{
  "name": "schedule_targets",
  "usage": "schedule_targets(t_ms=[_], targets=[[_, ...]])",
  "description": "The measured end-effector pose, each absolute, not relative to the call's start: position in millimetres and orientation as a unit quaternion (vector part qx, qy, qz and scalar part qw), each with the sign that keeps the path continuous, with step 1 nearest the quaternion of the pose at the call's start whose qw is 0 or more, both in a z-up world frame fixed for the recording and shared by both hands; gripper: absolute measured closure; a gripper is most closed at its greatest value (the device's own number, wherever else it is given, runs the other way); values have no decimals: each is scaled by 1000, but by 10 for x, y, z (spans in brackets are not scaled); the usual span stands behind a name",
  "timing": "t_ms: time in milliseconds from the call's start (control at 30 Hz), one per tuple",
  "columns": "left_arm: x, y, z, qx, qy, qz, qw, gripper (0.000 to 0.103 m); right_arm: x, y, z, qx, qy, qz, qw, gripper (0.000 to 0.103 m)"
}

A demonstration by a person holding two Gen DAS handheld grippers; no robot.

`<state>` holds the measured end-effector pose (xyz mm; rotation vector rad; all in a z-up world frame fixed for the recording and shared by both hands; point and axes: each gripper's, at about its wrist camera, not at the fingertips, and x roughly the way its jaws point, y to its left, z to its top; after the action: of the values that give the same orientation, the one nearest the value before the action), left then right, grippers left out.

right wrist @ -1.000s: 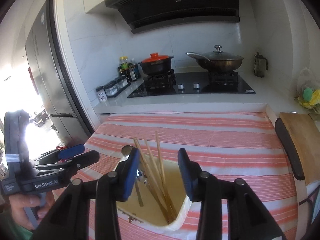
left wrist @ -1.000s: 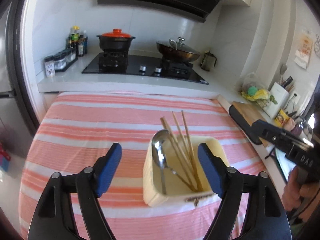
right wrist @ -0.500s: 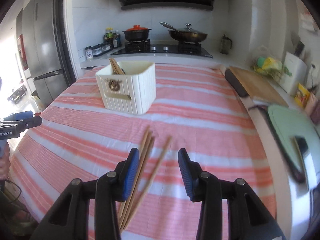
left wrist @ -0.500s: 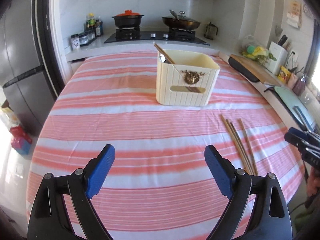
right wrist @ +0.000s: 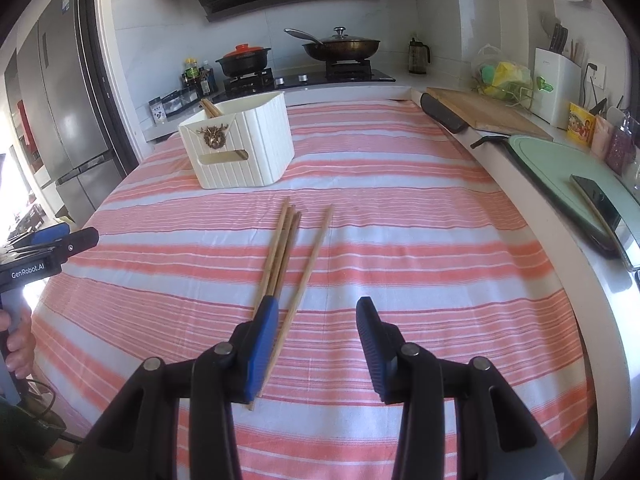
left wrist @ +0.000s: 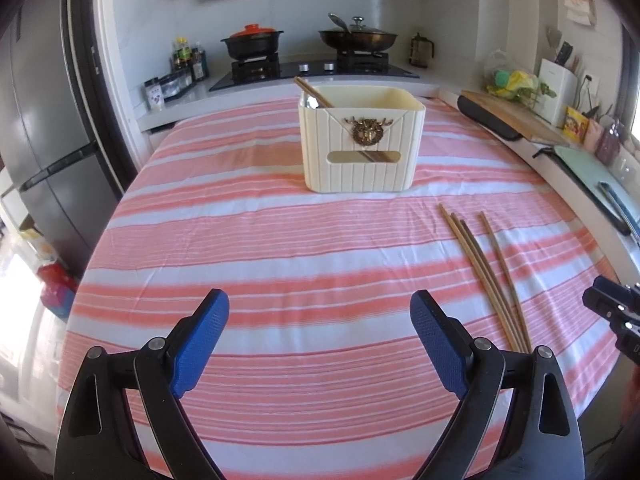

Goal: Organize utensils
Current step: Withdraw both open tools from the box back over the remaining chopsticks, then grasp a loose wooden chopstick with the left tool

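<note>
Pick-up step: right gripper (right wrist: 316,344) half open, empty — probably just right of the near chopsticks (right wrist: 289,264); shift left, close. Left gripper (left wrist: 320,344) wide, empty.

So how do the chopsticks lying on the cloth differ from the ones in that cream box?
The chopsticks on the cloth lie flat on the striped cloth, full length showing; the chopsticks in the box lean up with only their tips above the rim of the cream box. The loose ones number four, three bunched and one apart; those inside cannot be counted. Both sets look like the same brown wood.
</note>
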<state>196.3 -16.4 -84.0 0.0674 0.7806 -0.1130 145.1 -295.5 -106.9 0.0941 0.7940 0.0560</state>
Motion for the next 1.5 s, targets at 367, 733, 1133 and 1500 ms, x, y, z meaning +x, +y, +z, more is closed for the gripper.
schedule_targets(t_ms=[367, 733, 1133, 1500], targets=[[1951, -236, -1337, -23, 449, -91, 889, 9, 1459, -2959, -1441, 86, 420, 21, 903, 62], [2445, -1203, -1444, -11, 454, -176, 873, 9, 1482, -3047, -1544, 89, 424, 10, 901, 62], [2588, -1562, -1717, 46, 464, -129, 875, 9, 1304, -3333, -1490, 97, 414, -13, 905, 62], [2640, -1602, -1743, 73, 461, -121, 876, 12, 1335, -3255, -1463, 85, 408, -9, 909, 62]])
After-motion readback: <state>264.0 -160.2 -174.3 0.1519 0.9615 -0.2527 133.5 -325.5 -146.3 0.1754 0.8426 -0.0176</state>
